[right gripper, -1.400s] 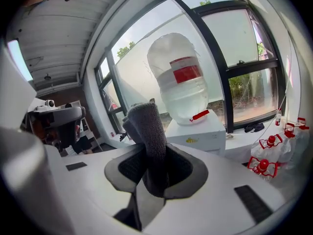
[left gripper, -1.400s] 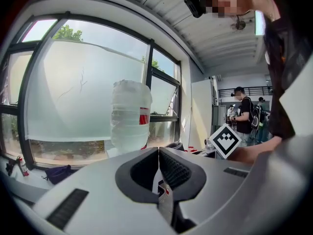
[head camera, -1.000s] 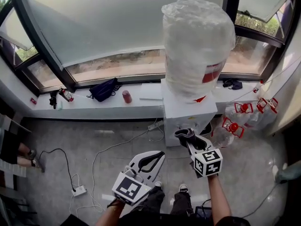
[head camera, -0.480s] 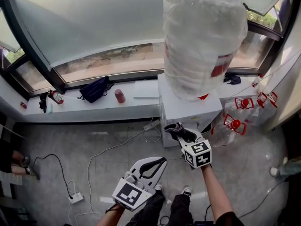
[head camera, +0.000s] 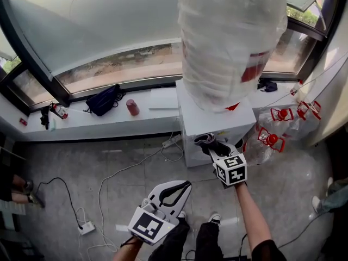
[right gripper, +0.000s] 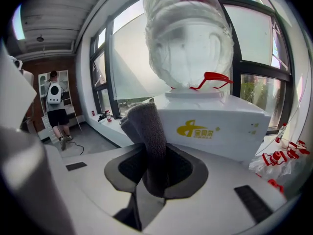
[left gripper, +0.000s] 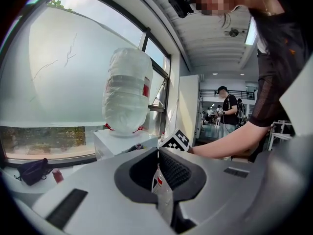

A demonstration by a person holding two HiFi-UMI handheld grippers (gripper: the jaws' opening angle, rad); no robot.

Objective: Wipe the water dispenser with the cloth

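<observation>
The white water dispenser [head camera: 215, 125] stands against the windowsill, with a large plastic-wrapped bottle [head camera: 228, 42] on top. My right gripper [head camera: 211, 144] is shut on a dark grey cloth [head camera: 205, 140], which is at the upper front edge of the dispenser. In the right gripper view the cloth [right gripper: 146, 126] sticks up between the jaws, just short of the dispenser's front face [right gripper: 215, 126] with its yellow logo. My left gripper [head camera: 183, 184] hangs lower over the floor, shut and holding nothing. The left gripper view shows the dispenser [left gripper: 122, 143] and bottle [left gripper: 128, 89] ahead.
A black bag [head camera: 103, 99] and a red can [head camera: 132, 107] lie on the sill. Empty red-capped bottles [head camera: 271, 139] are stacked to the dispenser's right. Cables and a power strip [head camera: 86, 228] lie on the floor. People stand in the background [right gripper: 56, 109] [left gripper: 227, 109].
My right gripper has lifted the cloth from the lower front of the dispenser to its upper front edge. The left gripper has stayed low and shut.
</observation>
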